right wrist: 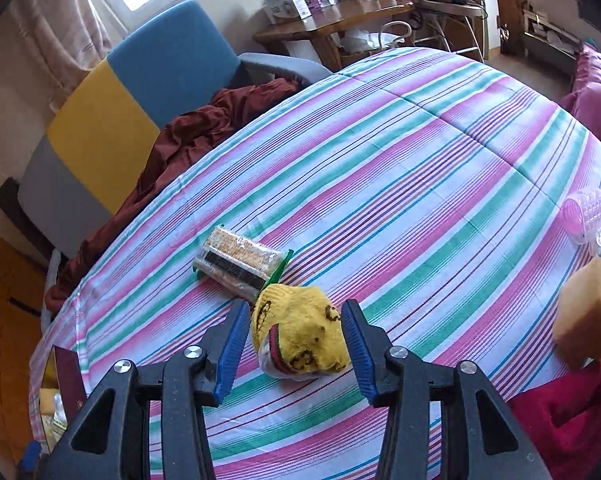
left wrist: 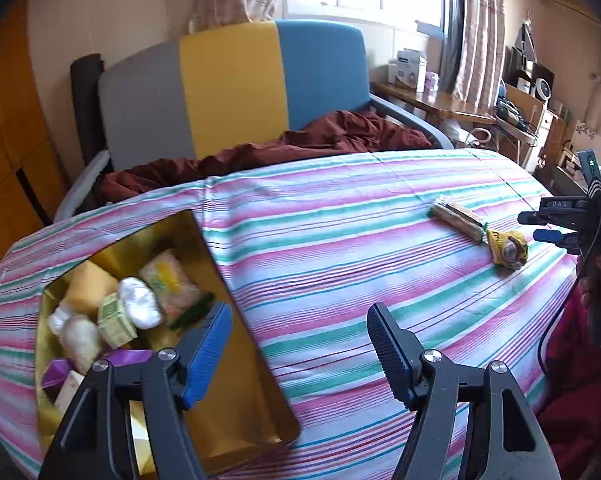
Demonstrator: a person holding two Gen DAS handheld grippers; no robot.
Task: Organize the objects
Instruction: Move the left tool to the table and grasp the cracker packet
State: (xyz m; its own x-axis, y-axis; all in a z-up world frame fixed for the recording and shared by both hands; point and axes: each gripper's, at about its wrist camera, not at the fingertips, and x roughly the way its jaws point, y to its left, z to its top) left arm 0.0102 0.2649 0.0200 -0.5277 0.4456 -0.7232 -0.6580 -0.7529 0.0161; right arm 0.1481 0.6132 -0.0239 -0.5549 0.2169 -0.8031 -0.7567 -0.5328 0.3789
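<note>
Right wrist view: right gripper (right wrist: pixel 296 344) straddles the yellow sock bundle (right wrist: pixel 300 332) on the striped cloth (right wrist: pixel 420 168). Blue pads sit just beside each flank and a thin gap shows on both sides, so it is released, not yet grasping. A snack pack (right wrist: pixel 238 262) lies touching the sock's far end. A sponge (right wrist: pixel 588 316) and a pink roller (right wrist: pixel 586 214) sit well apart at the right edge.

Left wrist view: left gripper (left wrist: pixel 300 344) hangs spread and empty over the near edge of the gold tin (left wrist: pixel 268 360), which already holds wrapped items. The sock and pack are far across the cloth from the tin, next to the right gripper.

Risks:
- The sock is soft and rounded. A shallow pinch could squeeze it out forward or grab only the plastic wrap under it.
- The pack touches the sock, so closing or lifting may drag or nudge it.
- Loose cloth could get pinched if the fingers go too low.
- The tin is crowded, so a drop there may roll out.

Writing: "DAS" is on the right gripper body in the left view. The sock carries a dark interlocking-letter pattern and a red-green band. The pack print is not readable.
</note>
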